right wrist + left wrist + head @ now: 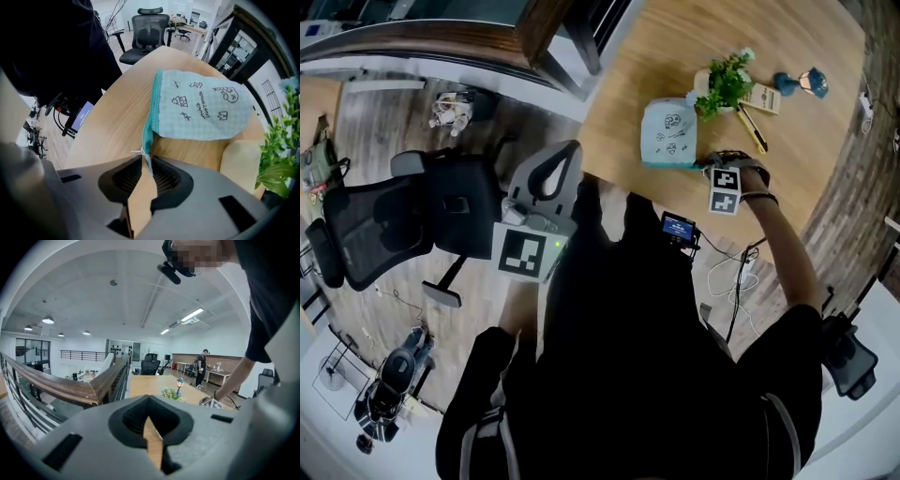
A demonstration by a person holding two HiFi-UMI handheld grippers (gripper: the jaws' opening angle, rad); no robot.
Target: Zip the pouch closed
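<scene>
Teal-edged pouch (201, 112): right gripper view alone shows right fingers (171, 180) pinching its zip pull (144, 157); left fingers (131, 420) together.

Bare table (619, 94) lies open left of the pouch (670, 133); a potted plant (724, 82), cream box (761, 97) and yellow pen (752, 128) crowd its far right side; the right gripper (146, 163), clamped on the zip pull (143, 153), occupies its near right corner
</scene>
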